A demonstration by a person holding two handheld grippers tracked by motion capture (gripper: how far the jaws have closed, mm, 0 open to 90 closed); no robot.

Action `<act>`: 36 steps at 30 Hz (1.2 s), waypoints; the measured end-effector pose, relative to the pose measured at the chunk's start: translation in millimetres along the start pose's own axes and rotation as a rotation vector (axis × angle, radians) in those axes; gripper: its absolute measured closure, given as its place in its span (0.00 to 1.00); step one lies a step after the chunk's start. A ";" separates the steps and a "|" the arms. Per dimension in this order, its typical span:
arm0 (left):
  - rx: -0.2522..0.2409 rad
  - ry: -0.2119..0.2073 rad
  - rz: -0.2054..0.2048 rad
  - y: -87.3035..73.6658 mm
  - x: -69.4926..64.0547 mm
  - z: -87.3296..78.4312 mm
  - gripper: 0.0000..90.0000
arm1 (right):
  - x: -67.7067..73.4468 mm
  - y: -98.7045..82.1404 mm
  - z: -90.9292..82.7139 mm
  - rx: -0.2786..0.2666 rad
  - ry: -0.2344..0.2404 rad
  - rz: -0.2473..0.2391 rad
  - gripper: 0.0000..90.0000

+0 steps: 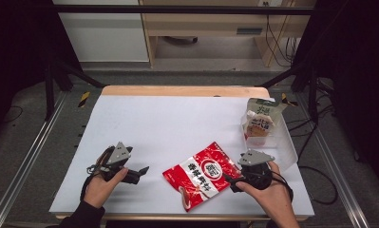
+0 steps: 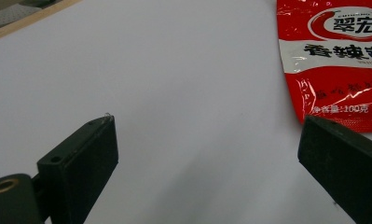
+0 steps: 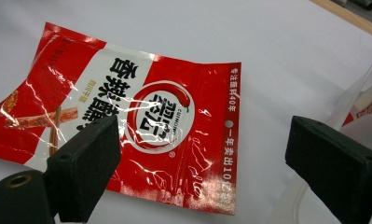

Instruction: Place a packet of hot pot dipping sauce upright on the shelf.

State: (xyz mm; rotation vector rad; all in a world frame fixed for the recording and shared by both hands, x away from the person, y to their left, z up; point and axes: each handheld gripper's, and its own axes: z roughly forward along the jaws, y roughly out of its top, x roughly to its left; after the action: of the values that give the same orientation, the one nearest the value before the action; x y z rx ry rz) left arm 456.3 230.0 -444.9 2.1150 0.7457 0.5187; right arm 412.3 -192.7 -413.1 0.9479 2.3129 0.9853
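I hold both the left gripper [image 1: 142,170] and the right gripper [image 1: 226,180] wide apart, flanking the red snack packet [image 1: 201,175] near me.

Glossy crinkled red plastic pouch [image 3: 141,121]

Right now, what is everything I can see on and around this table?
table: one, white top with a wooden far edge, centre.
bag: one, red and white snack packet, lying flat near the front, between the two grippers.
bin: one, clear plastic, right side of the table.
pouches: two, white with green and orange print, standing in the bin.
left gripper: one, black with a grey plate, front left, jaws open and empty.
right gripper: one, black with a grey plate, front right beside the bag, jaws open and empty.
hands: two, one holding each gripper.
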 end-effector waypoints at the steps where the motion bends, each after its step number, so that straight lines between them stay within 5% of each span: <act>1: 0.000 -0.004 0.002 0.7 -0.2 0.9 0.05 | 0.7 -1.4 0.9 -0.002 0.001 0.013 0.12; 13: 0.004 -0.026 0.035 3.5 -4.7 5.0 0.06 | 6.0 -27.7 17.0 -0.002 -0.026 0.151 0.15; 36: 0.003 -0.024 0.035 3.3 -2.5 3.5 0.06 | 9.8 -45.4 24.6 0.084 -0.023 0.203 0.13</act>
State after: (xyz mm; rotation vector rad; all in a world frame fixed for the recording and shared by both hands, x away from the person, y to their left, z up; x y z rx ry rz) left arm 457.6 224.7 -444.5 2.1367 0.6974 0.5100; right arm 402.4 -197.6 -464.4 1.2422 2.2879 0.9556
